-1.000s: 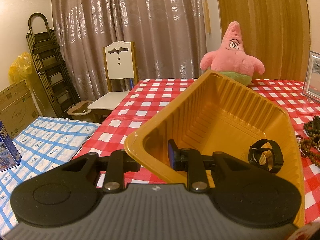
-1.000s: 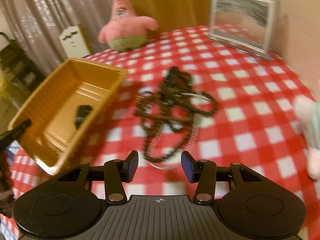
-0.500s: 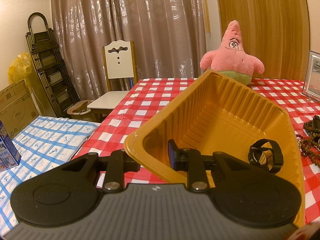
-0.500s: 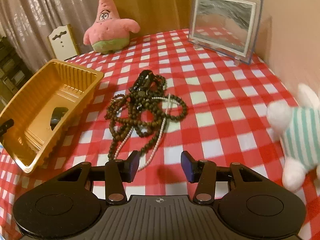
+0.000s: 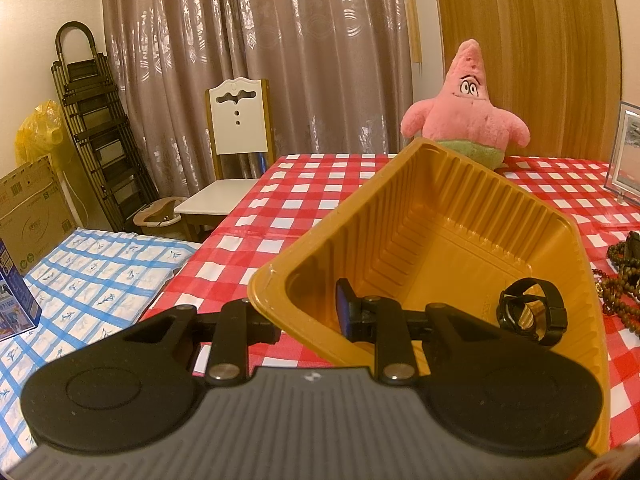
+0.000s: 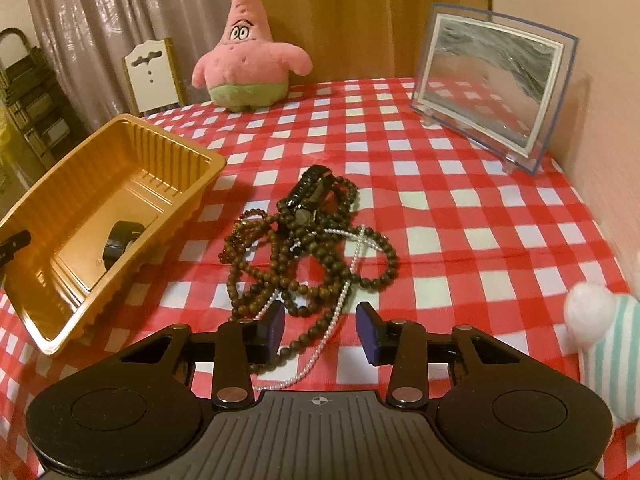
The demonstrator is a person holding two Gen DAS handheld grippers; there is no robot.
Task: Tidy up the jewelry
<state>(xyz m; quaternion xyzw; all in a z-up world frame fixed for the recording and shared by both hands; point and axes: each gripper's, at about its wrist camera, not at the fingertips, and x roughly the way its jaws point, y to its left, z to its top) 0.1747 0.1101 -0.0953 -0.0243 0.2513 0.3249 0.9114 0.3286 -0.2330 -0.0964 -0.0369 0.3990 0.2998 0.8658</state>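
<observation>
Right gripper (image 6: 320, 330) neared bead necklaces (image 6: 304, 240) (jaws closing, seemingly untouched).

You are looking over a ribbed grey body flanked by two black round discs on the right gripper (image 6: 320, 330). Silver screws are pinning its black finger arms, and the pads (image 6: 367, 330) are showing what seems dark blue.

A pink star-shaped plush (image 6: 249, 54) sits upright at the far edge of the red-and-white checked tablecloth (image 6: 460, 216). To the far right stands a clear-framed picture (image 6: 494, 84). A striped white-and-mint soft toy (image 6: 604, 332) lies at the near right. Beyond the table, left, stand a white-backed chair (image 5: 236, 152), brown curtains (image 5: 256, 48), a folded black rack (image 5: 96, 128) and a cardboard box (image 5: 30, 208).
</observation>
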